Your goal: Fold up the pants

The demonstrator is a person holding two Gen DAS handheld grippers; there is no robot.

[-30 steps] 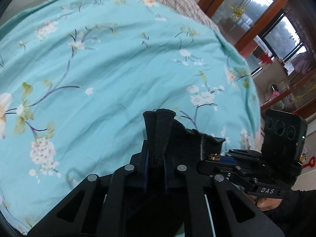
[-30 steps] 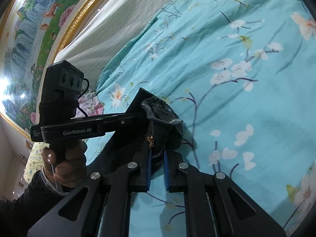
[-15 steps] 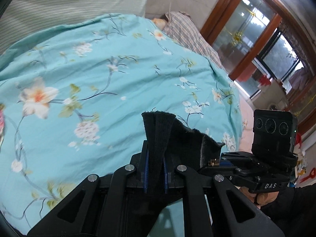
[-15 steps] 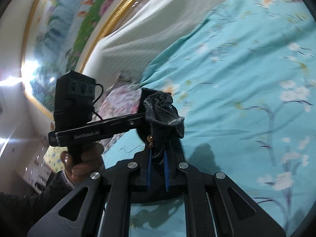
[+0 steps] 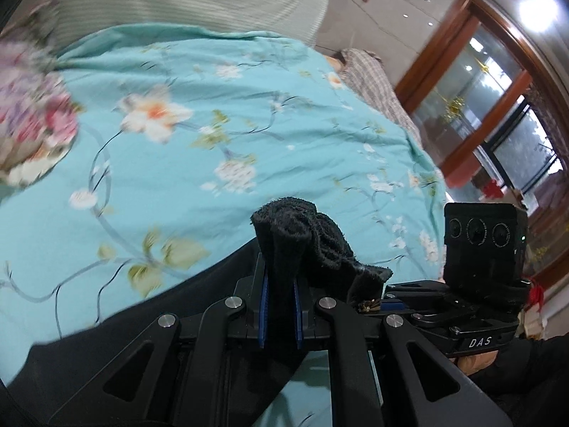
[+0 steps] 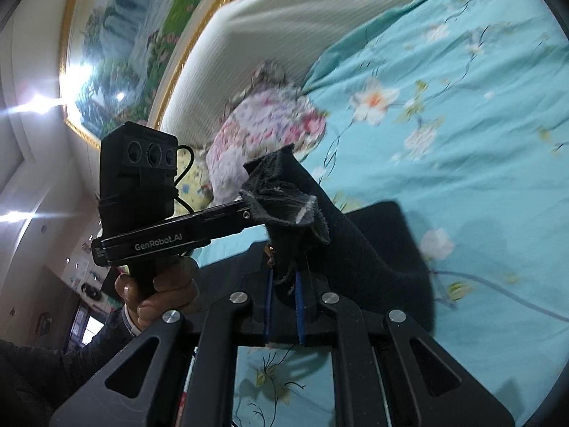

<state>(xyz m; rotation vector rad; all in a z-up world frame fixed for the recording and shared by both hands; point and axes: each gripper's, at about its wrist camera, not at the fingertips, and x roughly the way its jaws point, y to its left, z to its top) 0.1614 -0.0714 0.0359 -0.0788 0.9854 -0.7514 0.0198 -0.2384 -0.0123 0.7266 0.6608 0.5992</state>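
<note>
We see the left gripper (image 5: 281,315) clamped on the black pants (image 5: 302,235). The right gripper (image 6: 284,306) likewise pinches them above the floral bed (image 5: 220,135).

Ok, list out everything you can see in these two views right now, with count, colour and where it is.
pants: one, black, bunched edge clamped in both grippers, the rest trailing down over the bed
bedspread: one, turquoise with white flowers, covering the bed
floral pillow: one, pink and white, at the head of the bed
headboard: one, pale ribbed, behind the pillow
painting: one, green landscape in a gold frame, on the wall above the headboard
checked cloth: one, brown and white, far edge of the bed
wooden doorframe: reddish brown, right of the bed
left hand-held gripper: black, blue pads, shut on the pants
right hand-held gripper: black, blue pads, shut on the pants
hand: one, around the left gripper's handle
</note>
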